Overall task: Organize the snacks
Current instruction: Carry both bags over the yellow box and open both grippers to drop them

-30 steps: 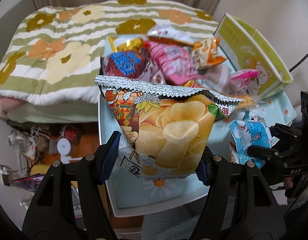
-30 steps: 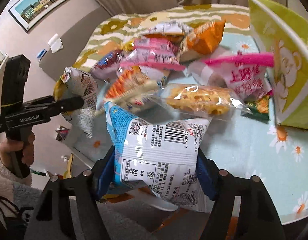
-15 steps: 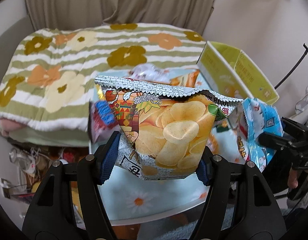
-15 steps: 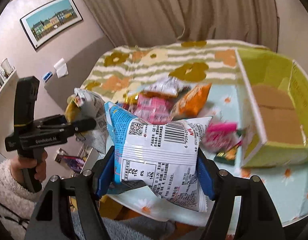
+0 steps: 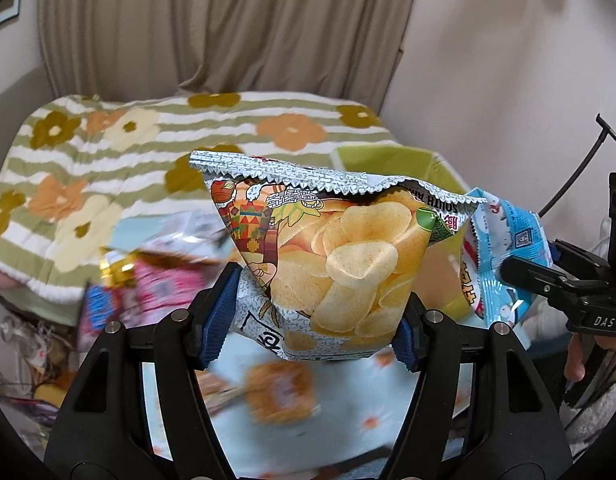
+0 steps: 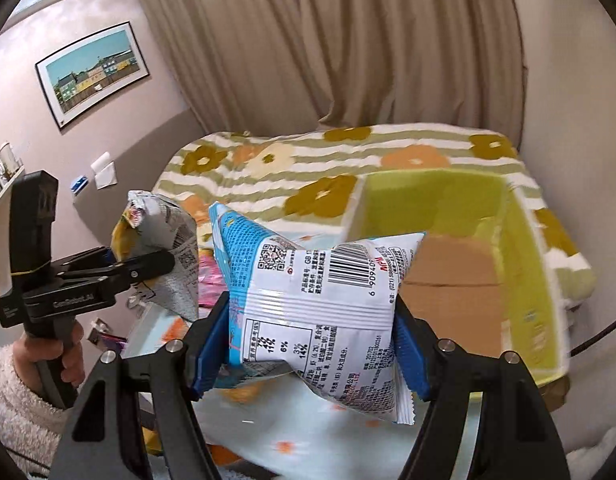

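You've got a bag in each tool, both clear of the counter [image 6: 316, 420]. Your left tool [image 5: 312, 320] is clamped on the potato chip bag [image 5: 332, 264], pads biting low on its sides, sealed top standing up. Your right tool [image 6: 312, 344] is clenched on the blue-and-white snack pack [image 6: 316, 304], barcode side facing you.

The green cardboard box [image 6: 524, 264] sits open just beyond the right-hand pack, and that looks like your target. Bring one bag over the opening at a time so the tools don't collide, lower it inside the walls before you let go, and keep the squeeze light: puffed bags can slip or burst.

The count: two tools, two bags in hand, one open box. On the counter below, the loose snacks [image 5: 168, 280] are blurred; several are there, but an exact number can't be told.
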The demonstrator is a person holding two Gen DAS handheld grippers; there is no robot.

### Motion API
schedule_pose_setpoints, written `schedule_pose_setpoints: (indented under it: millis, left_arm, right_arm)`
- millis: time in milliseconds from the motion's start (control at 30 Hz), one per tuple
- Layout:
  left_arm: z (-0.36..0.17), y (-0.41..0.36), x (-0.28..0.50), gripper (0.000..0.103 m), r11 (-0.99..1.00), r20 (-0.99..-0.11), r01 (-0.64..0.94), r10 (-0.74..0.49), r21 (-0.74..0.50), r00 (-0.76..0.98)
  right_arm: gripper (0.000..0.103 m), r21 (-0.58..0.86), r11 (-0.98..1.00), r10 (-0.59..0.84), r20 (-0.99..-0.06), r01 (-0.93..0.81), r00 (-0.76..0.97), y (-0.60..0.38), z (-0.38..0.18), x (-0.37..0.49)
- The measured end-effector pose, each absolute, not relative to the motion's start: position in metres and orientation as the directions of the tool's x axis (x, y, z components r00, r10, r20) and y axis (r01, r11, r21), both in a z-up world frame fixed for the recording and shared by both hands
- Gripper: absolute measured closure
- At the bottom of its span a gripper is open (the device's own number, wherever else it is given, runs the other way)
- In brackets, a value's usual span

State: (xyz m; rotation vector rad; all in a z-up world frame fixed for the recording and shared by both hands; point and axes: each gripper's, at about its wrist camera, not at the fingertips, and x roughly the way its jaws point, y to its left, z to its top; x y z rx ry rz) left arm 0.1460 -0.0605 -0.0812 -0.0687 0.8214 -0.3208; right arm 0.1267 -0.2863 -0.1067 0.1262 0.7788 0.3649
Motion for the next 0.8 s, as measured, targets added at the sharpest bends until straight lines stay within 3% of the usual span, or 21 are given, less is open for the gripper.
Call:
schedule_pose_setpoints:
  millis: [367, 800]
  left_arm:
    - [-0.103, -0.186, 0.199, 0.040, 0.922, -0.766, 0.298, -0.373, -0.246, 0.524]
    - [-0.142, -0.241, 0.260, 0.037, 0.915, -0.851, 0.353, -0.338, -0.196, 0.402]
  right_arm:
    - [0.034, 0.245, 0.954, 0.296, -0.692, -0.171, 0.659, -0.378, -0.110, 0.155]
    - [0.034, 0.255, 0.965, 0.237, -0.731, -0.066, 0.640, -0.406, -0.126, 0.173]
